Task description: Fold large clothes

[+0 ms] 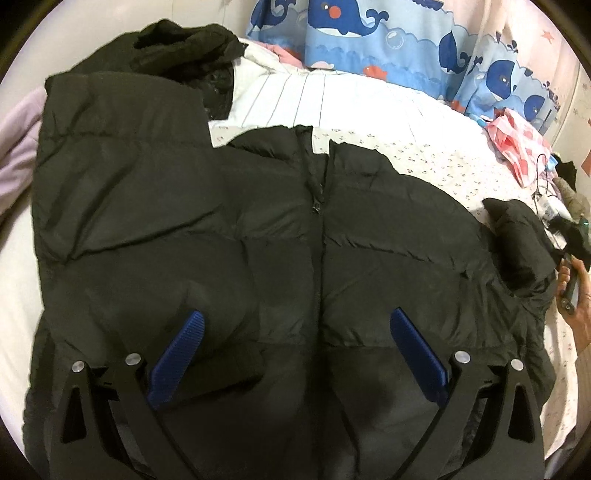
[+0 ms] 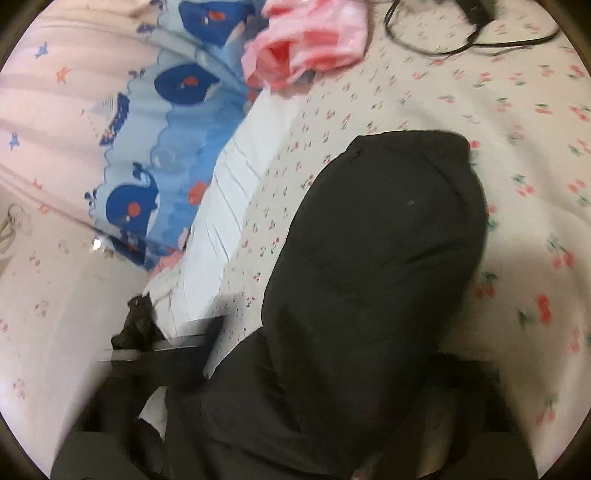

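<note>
A black puffer jacket [image 1: 258,229] lies front up on the cherry-print bed sheet [image 1: 424,155], its zip running down the middle. My left gripper [image 1: 295,314] hovers over the jacket's lower part, open wide, and nothing sits between its blue pads [image 1: 184,354]. At the right edge a hand [image 1: 578,306] holds my right gripper [image 1: 554,251] against the jacket's right sleeve [image 1: 517,240], whose end is lifted. In the right wrist view that sleeve [image 2: 388,240] rises from the bottom centre and covers the fingers; the gripper is shut on it.
A second dark garment [image 1: 184,40] is bunched at the far left of the bed. Whale-print blue fabric [image 1: 351,33] hangs behind. A pink plastic bag [image 2: 310,37] and a black cable [image 2: 461,44] lie beyond the sleeve. Lilac cloth [image 1: 18,140] sits at the left.
</note>
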A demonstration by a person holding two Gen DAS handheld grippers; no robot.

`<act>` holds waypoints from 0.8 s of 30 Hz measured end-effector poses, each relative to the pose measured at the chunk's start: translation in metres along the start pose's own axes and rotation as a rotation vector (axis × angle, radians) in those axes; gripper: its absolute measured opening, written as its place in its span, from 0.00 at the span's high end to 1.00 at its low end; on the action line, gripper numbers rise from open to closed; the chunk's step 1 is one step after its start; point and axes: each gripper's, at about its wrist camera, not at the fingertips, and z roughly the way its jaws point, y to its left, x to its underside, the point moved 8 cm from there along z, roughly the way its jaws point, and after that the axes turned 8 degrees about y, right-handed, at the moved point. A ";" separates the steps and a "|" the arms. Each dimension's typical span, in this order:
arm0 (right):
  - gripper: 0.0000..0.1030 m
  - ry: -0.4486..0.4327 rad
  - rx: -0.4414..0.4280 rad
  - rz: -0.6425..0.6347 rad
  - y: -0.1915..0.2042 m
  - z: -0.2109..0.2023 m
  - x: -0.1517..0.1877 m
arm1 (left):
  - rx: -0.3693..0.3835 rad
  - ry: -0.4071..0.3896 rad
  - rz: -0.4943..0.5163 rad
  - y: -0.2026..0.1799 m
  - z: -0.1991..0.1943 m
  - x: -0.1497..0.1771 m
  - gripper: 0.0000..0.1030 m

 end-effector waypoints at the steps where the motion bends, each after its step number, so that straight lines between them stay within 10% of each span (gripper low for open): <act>1: 0.97 -0.026 0.017 -0.028 0.006 -0.008 -0.006 | 0.003 -0.001 -0.002 -0.001 0.001 0.000 0.06; 9: 0.98 -0.331 0.134 -0.266 0.095 -0.140 -0.094 | 0.078 -0.028 -0.057 -0.007 -0.006 0.000 0.06; 14: 0.95 -0.365 0.337 -0.055 0.012 -0.132 -0.131 | 0.097 0.006 -0.050 -0.015 0.003 0.006 0.06; 18: 0.71 -0.104 0.430 0.119 -0.079 -0.079 -0.088 | 0.085 0.032 -0.018 -0.026 0.010 0.014 0.06; 24: 0.29 0.102 0.151 -0.165 -0.028 -0.108 0.100 | 0.095 0.012 -0.011 -0.026 -0.004 0.018 0.06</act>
